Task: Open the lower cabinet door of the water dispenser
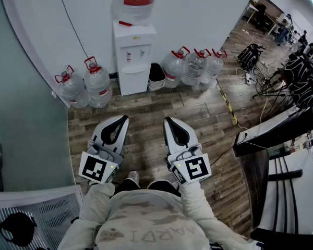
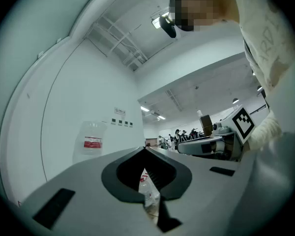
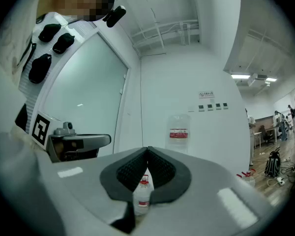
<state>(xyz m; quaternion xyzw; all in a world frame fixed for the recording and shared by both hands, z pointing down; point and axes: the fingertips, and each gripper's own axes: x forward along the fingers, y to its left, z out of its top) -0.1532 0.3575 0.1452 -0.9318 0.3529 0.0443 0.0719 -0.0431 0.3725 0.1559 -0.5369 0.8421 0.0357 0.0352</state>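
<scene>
The white water dispenser (image 1: 133, 53) stands against the far wall with a large bottle (image 1: 134, 1) on top. Its lower cabinet door (image 1: 134, 82) looks closed. Both grippers hover side by side over the wooden floor, well short of the dispenser and pointing toward it. My left gripper (image 1: 124, 119) is shut with nothing in it; its tips meet (image 2: 144, 150). My right gripper (image 1: 168, 120) is also shut and empty, its ribbed pads (image 3: 160, 168) touching at the tip. The top bottle (image 3: 178, 132) shows ahead in the right gripper view.
Two full water bottles (image 1: 86, 85) stand on the floor left of the dispenser, three more (image 1: 194, 66) to its right, with a black bin (image 1: 156, 76) between. A yellow-black floor strip (image 1: 227, 103), a desk (image 1: 281, 124) and bags lie right. A glass wall (image 1: 21, 113) runs along the left.
</scene>
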